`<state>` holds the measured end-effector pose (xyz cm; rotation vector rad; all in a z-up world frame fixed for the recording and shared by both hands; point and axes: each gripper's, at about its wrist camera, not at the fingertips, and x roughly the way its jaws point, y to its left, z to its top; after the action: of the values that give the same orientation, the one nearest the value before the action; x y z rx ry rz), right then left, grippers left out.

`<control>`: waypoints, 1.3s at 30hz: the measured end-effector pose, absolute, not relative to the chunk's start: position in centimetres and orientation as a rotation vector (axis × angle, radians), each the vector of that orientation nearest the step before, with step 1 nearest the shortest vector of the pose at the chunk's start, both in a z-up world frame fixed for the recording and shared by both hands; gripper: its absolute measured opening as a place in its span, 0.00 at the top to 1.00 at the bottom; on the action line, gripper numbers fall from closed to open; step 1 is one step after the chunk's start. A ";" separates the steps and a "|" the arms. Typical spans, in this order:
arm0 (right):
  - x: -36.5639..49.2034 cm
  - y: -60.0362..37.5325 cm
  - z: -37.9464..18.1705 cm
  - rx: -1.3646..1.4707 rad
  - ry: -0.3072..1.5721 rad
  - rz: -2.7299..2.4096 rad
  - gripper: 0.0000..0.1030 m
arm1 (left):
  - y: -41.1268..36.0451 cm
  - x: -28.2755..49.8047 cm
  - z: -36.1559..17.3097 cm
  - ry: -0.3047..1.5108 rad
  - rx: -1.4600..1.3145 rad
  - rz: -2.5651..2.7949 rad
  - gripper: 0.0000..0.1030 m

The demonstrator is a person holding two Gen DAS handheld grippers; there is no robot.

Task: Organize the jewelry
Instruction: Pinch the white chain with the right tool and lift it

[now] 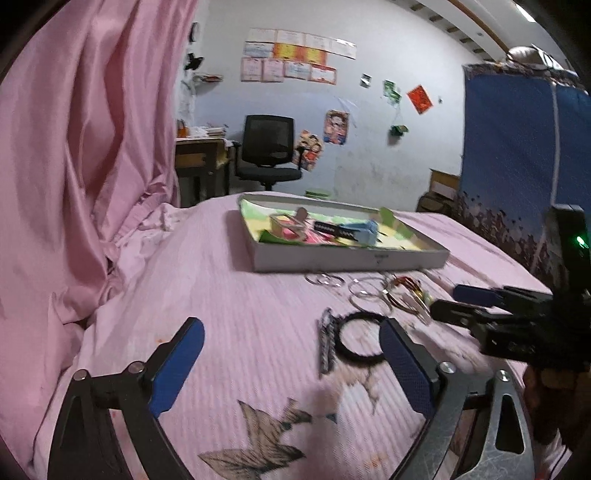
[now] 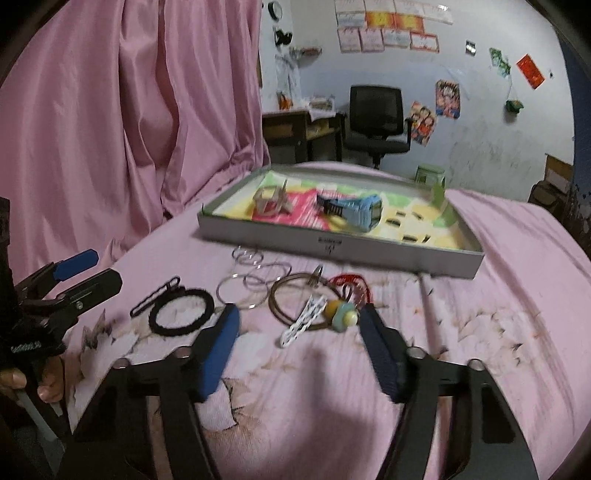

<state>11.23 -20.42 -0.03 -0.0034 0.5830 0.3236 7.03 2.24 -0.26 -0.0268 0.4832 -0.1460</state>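
While the jewelry is lying scattered on the pink bedspread (image 2: 480, 314), nothing is being gripped by either tool. A loose pile is being shown just in front of the grey tray (image 2: 369, 254): thin silver bangles (image 2: 255, 280), a black ring bracelet (image 2: 181, 312) with a dark strap-like piece (image 2: 155, 295) beside it, a bronze-coloured hoop (image 2: 295, 299), a white chain (image 2: 303, 325), a yellow and pale-blue bead piece (image 2: 341, 314) and something red (image 2: 351, 280) behind that. Most of these are overlapping or touching each other, though motion blur is making small details hard to tell.

Inside the tray, a blue watch (image 2: 365, 212) is being kept near the middle and a clear little box (image 2: 271, 201) towards its left end, both on coloured paper lining.

The right gripper (image 2: 299, 325) is being held low over the bed with its jaws partly apart, roughly framing the white chain and the bead piece, but the pads aren't being pressed on anything. The left gripper (image 1: 291, 343) is being held with its jaws spread wide, the black ring bracelet and the dark strap sitting just inside its right finger (image 1: 402, 365), untouched as far as can be told. A hand (image 2: 22, 384) is being seen on the left tool's handle in the right wrist view.

Further out, a pink curtain (image 2: 129, 110) is hanging along the left, and a black office chair (image 2: 376, 122) is being parked by a desk (image 2: 295, 125) against a pale wall covered with posters and certificates (image 2: 388, 29). A blue panel (image 1: 517, 147) is standing at the right in the left wrist view.
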 end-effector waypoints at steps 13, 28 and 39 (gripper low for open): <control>12.8 -19.7 -1.7 0.003 0.696 0.329 0.66 | 1.9 8.1 -2.1 0.567 -0.057 -0.198 0.63; 14.1 -19.7 -2.8 0.041 0.759 0.325 0.91 | 1.1 8.3 -2.5 0.587 -0.016 -0.211 0.93; 13.2 -19.8 -3.0 0.068 0.756 0.332 0.96 | 0.8 8.0 -2.6 0.581 -0.009 -0.223 0.95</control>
<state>13.25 -19.79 -2.95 0.0681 0.7558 0.3322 7.99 0.84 -2.56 -0.0086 0.5807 -0.2226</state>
